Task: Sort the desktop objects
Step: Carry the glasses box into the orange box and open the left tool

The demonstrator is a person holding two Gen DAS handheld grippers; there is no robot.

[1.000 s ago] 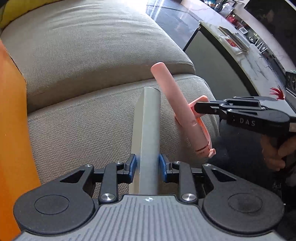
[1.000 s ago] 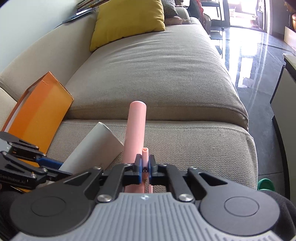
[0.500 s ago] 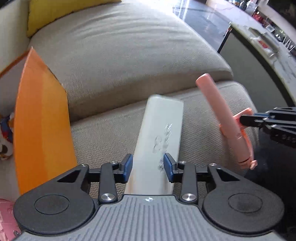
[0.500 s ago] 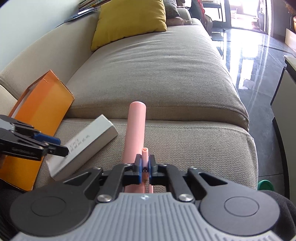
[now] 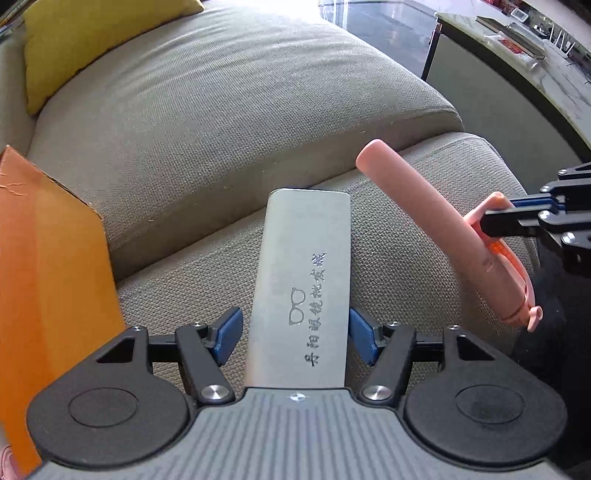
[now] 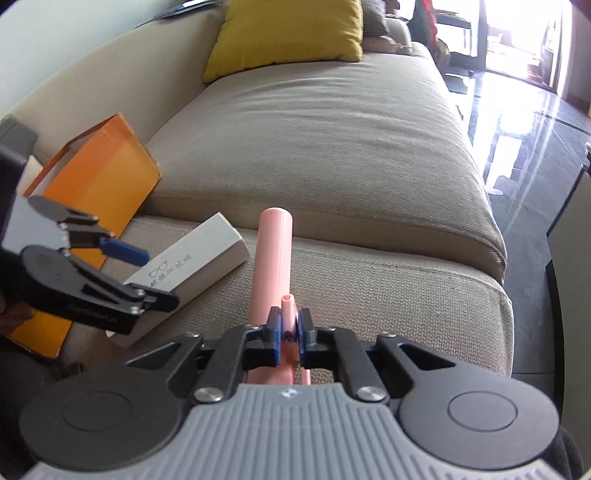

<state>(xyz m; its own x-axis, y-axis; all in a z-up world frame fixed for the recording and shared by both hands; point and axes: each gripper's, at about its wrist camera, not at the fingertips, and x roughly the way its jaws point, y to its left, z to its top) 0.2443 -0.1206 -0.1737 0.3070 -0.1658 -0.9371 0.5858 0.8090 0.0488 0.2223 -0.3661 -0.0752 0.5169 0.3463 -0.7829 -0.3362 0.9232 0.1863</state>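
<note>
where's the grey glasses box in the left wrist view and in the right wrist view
Left wrist: the grey glasses box runs up the lower centre, lying on the sofa between the blue pads of the left claw, whose jaws are opening.
Right wrist: the same box lies left of centre, slanting, partly behind the left claw.
Shared landmark: the orange box, left of it in both views.

sofa (image 6: 332,155): beige | cushion (image 6: 288,33): yellow | floor (image 6: 524,122): glossy, sunlit
</note>
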